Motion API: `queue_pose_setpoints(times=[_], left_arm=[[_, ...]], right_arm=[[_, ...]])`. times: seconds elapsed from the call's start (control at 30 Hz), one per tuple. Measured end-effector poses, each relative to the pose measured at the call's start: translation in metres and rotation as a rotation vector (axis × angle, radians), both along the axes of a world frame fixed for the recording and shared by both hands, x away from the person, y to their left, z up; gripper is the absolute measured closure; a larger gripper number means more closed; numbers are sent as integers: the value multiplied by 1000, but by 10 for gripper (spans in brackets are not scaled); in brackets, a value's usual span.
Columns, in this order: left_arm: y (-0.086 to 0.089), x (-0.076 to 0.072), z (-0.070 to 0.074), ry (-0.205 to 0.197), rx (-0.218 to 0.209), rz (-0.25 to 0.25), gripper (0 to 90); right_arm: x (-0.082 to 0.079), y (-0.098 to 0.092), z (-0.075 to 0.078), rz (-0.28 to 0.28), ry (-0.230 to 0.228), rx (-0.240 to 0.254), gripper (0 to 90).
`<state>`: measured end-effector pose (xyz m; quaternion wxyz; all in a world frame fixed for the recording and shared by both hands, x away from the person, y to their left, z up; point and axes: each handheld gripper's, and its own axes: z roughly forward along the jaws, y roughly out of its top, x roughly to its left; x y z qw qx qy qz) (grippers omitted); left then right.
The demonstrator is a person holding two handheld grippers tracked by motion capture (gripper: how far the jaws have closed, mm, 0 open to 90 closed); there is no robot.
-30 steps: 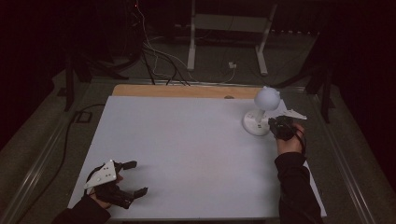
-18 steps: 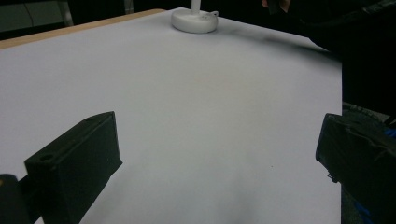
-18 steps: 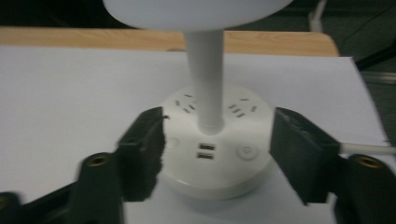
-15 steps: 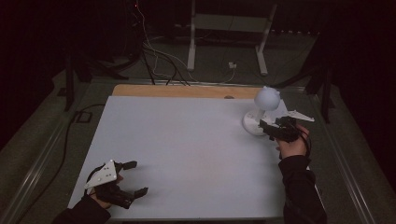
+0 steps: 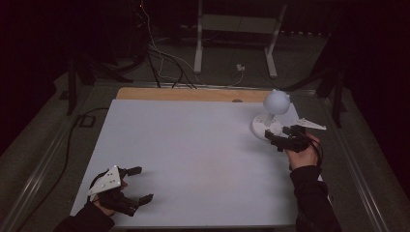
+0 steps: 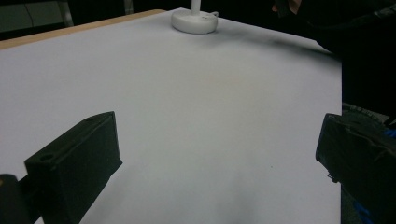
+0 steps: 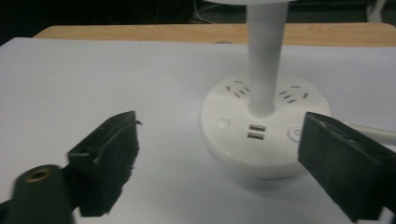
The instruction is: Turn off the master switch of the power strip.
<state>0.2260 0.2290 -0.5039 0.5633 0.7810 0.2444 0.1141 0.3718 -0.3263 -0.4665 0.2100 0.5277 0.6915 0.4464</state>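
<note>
Two grippers held open over white table, lamp base just ahead of the right one

Two black jaws of the right gripper (image 5: 274, 138) are seen parted, having just been opening, with nothing pressed between them. The white desk lamp (image 7: 264, 126) is stood just beyond the fingertips, its round base partly framed between them in the right gripper view but not touched. Socket slots, two USB ports and a round button are shown on the top of the base, facing the fingers, and the upright stem rises behind them. A round white lamp head (image 5: 276, 101) is carried above the base in the high view. The left gripper (image 5: 139, 184) is held released as well, its fingers (image 6: 74, 168) spread wide above the bare white table (image 5: 193, 154), well apart from the lamp, which is glimpsed far ahead of them
</note>
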Motion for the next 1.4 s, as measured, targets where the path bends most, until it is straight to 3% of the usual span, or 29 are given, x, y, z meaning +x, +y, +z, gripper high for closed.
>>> queue_pose_setpoints(times=[0.03,0.47,0.8,1.07,1.27,1.4], left_arm=[[0,0,0,-1,0,1,3],[0,-1,0,1,1,-1,3],[0,-1,0,2,0,-4,3],[0,-1,0,1,3,-6,3],[0,-1,0,1,3,-8,3],[0,-1,1,0,2,-7,3]], right_arm=[[-1,1,-1,10,-15,-2,14],[-21,11,4,87,-70,4,14],[-42,25,7,170,-71,8,14],[-57,37,-10,254,-57,-33,14],[-66,38,-21,289,-48,-27,14],[-74,41,-28,325,-39,-50,14]])
